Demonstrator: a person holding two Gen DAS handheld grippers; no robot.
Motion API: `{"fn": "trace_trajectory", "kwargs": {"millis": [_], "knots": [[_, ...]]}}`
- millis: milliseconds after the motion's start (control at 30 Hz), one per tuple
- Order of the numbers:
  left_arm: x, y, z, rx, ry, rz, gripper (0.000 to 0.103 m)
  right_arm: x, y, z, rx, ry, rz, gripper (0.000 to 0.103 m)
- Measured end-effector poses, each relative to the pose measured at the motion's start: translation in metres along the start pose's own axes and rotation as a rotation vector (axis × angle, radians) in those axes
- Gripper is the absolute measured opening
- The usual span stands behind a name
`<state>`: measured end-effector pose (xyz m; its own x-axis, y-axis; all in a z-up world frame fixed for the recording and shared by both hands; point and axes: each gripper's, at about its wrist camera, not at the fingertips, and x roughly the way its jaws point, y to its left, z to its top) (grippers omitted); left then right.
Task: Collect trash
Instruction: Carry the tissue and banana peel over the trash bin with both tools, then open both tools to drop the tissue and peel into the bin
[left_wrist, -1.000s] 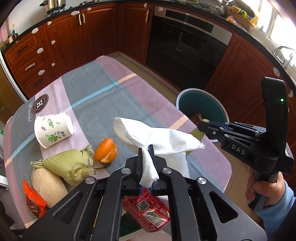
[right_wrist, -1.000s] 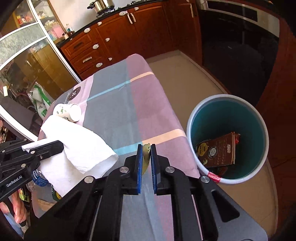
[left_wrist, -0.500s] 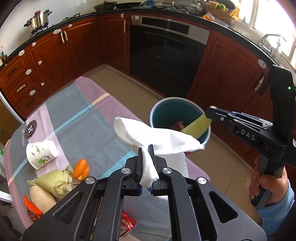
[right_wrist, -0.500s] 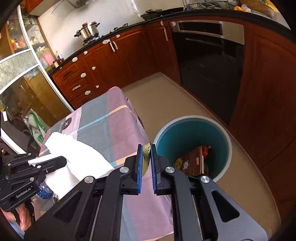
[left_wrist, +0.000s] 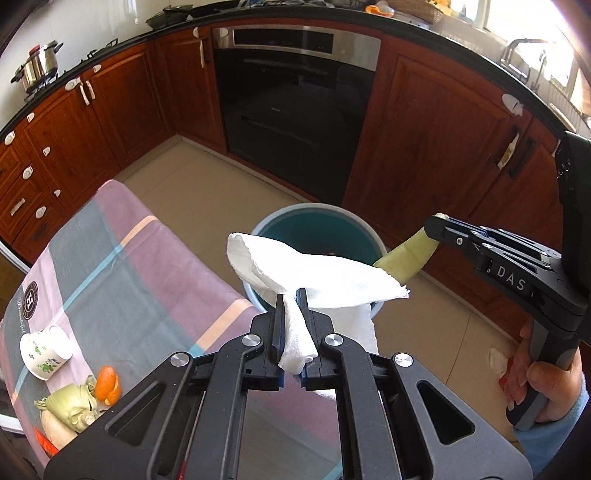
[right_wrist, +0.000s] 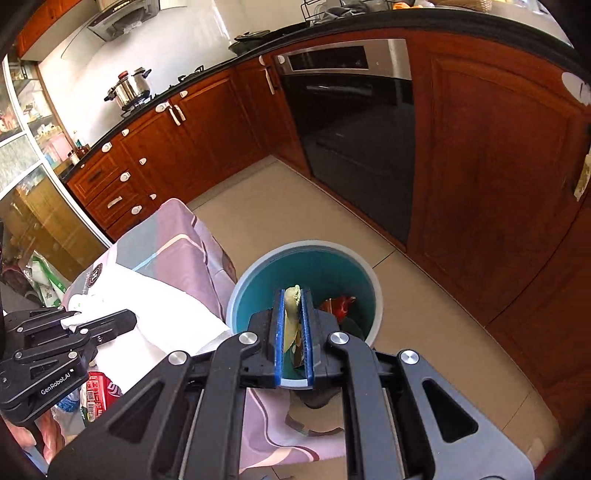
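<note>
While both of my hands are loaded, the holdings stand as follows.

Item: left hand-held gripper (left_wrist: 291, 325), lower centre of the left wrist view. Jaws closed tight on a white paper towel (left_wrist: 317, 275), which fans out above and ahead of the fingers.

Item: right hand-held gripper (right_wrist: 294, 325), lower centre of the right wrist view. Jaws closed on a pale green corn husk strip (right_wrist: 291, 314); in the left wrist view its long axis slants down and left from the fingertips (left_wrist: 406, 254).

Item: teal trash bin (right_wrist: 240, 291), on the floor just beside the end of the surface (left_wrist: 122, 266). Red wrapper (right_wrist: 338, 306) visible inside.

Governing relation: in the right wrist view the husk sits directly over the bin mouth, so I judge the right load nearer to release. The towel hangs before the near rim, bin just ahead of the left fingers.

Remaining on the surface, lower left of the left wrist view: paper cup (left_wrist: 44, 350) on its side, orange peel (left_wrist: 107, 384), corn husk bundle (left_wrist: 70, 408).
</note>
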<state>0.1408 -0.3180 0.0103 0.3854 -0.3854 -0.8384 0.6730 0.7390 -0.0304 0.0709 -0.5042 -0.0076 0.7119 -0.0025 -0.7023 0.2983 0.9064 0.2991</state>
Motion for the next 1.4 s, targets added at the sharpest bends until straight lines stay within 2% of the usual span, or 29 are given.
{"fn": "trace_trajectory", "kwargs": {"millis": [233, 533, 900, 1000, 1033, 1067, 1133, 1233, 1400], "knots": [[0.054, -0.008, 0.015, 0.01, 0.073, 0.004, 0.006, 0.032, -0.018, 0.003, 0.018, 0.047, -0.04, 0.008], [0.11, -0.004, 0.012, 0.037, 0.155, 0.02, 0.006, 0.077, -0.019, 0.001, 0.007, 0.125, -0.063, 0.009], [0.133, 0.002, 0.005, 0.039, 0.219, 0.001, 0.009, 0.112, -0.019, 0.0, 0.004, 0.189, -0.061, 0.01], [0.134, 0.005, 0.006, 0.039, 0.219, -0.003, 0.034, 0.117, -0.02, 0.0, 0.009, 0.204, -0.05, 0.014], [0.132, 0.005, 0.005, 0.049, 0.207, 0.013, 0.048, 0.118, -0.019, 0.0, 0.01, 0.205, -0.044, 0.016], [0.131, 0.004, 0.005, 0.06, 0.196, 0.034, 0.058, 0.119, -0.019, 0.002, 0.011, 0.208, -0.035, 0.022], [0.129, 0.004, 0.005, 0.072, 0.189, 0.06, 0.062, 0.118, -0.017, 0.004, 0.014, 0.205, -0.022, 0.064], [0.125, 0.003, 0.005, 0.073, 0.199, 0.074, 0.068, 0.111, -0.013, 0.007, 0.011, 0.175, -0.02, 0.075], [0.115, 0.0, 0.002, 0.081, 0.19, 0.082, 0.074, 0.103, -0.011, 0.009, 0.033, 0.173, -0.015, 0.082]]}}
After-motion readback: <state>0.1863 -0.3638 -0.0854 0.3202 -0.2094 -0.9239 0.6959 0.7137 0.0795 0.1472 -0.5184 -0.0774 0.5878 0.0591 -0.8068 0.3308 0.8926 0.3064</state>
